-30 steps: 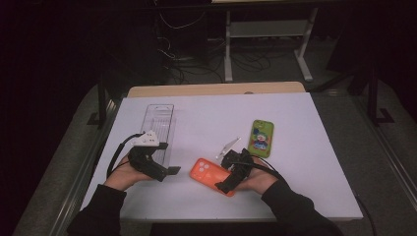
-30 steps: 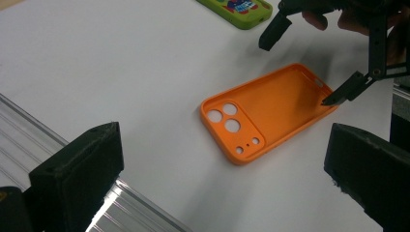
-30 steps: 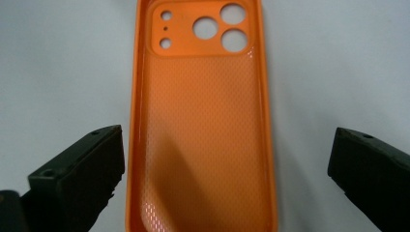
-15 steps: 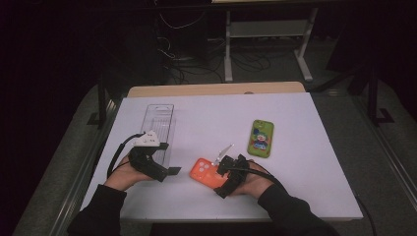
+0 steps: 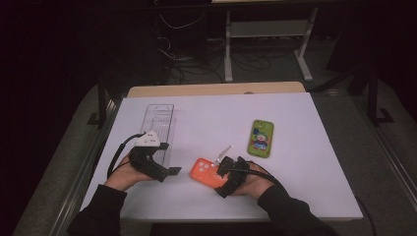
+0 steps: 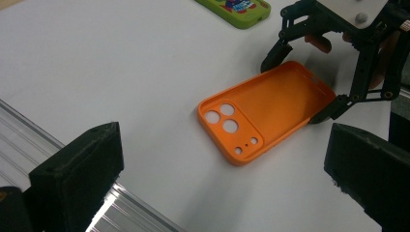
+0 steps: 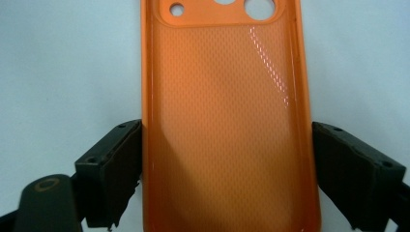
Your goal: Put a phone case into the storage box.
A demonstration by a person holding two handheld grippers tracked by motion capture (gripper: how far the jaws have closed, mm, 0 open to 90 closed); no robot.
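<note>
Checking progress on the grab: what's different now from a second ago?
The right gripper has drawn nearer the person, its jaws just closing around the orange phone case, touching both long edges. The left gripper, green phone case and clear tray stayed put.

The white worktop (image 5: 305, 162) carries an orange phone case (image 5: 210, 172) lying hollow side up near its front edge, a green phone case (image 5: 260, 138) farther right, and a clear plastic tray (image 5: 163, 121) at left.
</note>
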